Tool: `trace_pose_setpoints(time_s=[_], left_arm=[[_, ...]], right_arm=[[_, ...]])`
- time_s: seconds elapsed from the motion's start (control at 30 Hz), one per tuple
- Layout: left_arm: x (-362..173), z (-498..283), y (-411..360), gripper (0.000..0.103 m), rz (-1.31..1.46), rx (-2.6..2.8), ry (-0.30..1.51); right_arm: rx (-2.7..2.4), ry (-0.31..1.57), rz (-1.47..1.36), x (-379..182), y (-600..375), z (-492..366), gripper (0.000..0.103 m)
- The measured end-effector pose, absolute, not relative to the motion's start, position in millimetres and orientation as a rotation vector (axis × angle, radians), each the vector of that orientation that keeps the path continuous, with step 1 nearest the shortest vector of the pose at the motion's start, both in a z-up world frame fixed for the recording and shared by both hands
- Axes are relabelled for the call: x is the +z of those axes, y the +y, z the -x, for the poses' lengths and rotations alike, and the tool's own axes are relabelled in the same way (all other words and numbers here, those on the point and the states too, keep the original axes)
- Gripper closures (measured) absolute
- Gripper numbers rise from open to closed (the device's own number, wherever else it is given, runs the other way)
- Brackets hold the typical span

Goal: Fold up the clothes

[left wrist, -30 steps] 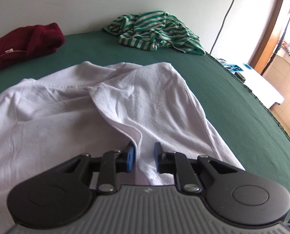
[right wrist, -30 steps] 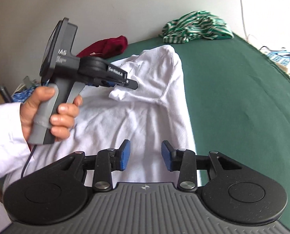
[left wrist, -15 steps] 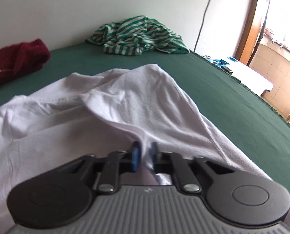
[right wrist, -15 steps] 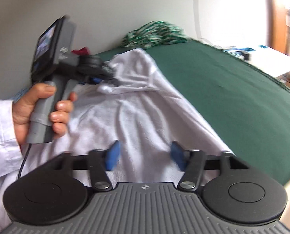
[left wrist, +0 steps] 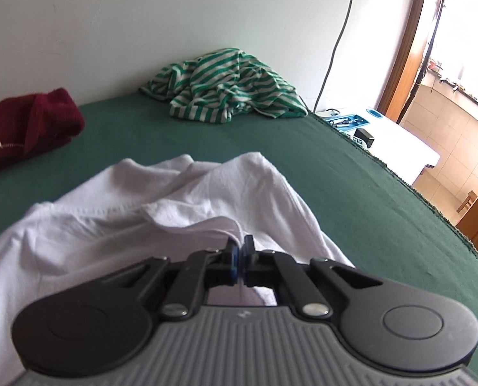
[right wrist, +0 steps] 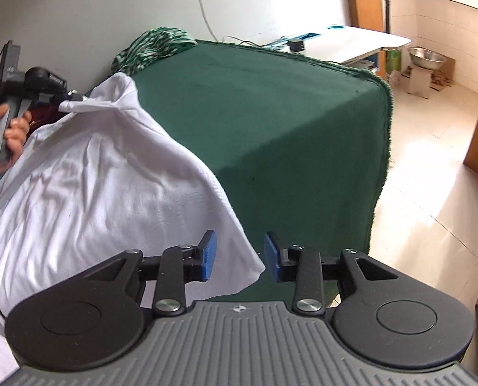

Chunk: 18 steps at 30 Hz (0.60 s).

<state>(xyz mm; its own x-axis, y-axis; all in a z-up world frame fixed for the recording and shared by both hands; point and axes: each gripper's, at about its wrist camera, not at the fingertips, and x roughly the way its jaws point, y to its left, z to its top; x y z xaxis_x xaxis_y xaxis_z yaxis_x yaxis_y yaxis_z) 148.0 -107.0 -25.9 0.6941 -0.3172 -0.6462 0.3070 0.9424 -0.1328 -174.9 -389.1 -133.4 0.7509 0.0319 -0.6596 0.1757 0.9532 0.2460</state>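
My left tongs (left wrist: pixel 239 259) are pinching shut on a ridge of the white shirt (left wrist: pixel 116 225), pads w/ only a sliver of cloth between them. In the right cam the same tongs (right wrist: pixel 73 96) are holding that bit up off the bed, my hand (right wrist: pixel 4 128) wrapped round the grip, so the cloth is peaking toward them.

My right tongs (right wrist: pixel 240 259) are standing wide open, gripping nothing. The shirt's near corner (right wrist: pixel 251 267) is sitting right in the gap, closer to the left pad, w/ the hem edge running away from it up and leftward toward the raised peak.

That's the relation that matters, I reckon: shirt's long axis is running from this corner diagonally up-left to the left tongs, so each end has its own tongs. Right one is by far the nearer to the corner; it's just ahead and a touch left, no reaching across needed. Closing where it stands would prob. catch only the tip, so a small nudge left looks wise.

Shirt is lying rumpled on the green bed (right wrist: pixel 271 103), near its front edge, corner hanging just over. Further out, against the wall: striped top (left wrist: pixel 226 87) in a heap, red garment (left wrist: pixel 23 128) off to the left, both well apart from the shirt. Can't tell if those two are folded jobs or waiting ones; striped looks crumpled.
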Motion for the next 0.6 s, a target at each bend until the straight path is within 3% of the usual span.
trace_pose_setpoints(time_s=[0.2,0.3,0.33,0.4,0.43,0.6], left_arm=[[-6,-148,-113,0.103,-0.023,-0.320,0.704],[2,-145,-116,0.103,-0.044,-0.300,0.695],[2,-144,-117,0.103,-0.052,-0.292,0.697],[2,-144,-119,0.103,-0.060,-0.272,0.702],[2,-144,-120,0.103,-0.058,-0.264,0.703],[9,-142,-118,0.103,-0.058,-0.236,0.687]], right_arm=[[0.092,0.752,-0.072,-141,-385,153,0.056],[0.144,0.762,-0.041,-149,-389,140,0.055],[0.163,0.770,-0.034,-151,-390,136,0.061],[0.208,0.796,-0.015,-151,-388,131,0.094],[0.230,0.806,-0.003,-148,-386,132,0.102],[0.288,0.770,0.042,-116,-376,161,0.102]])
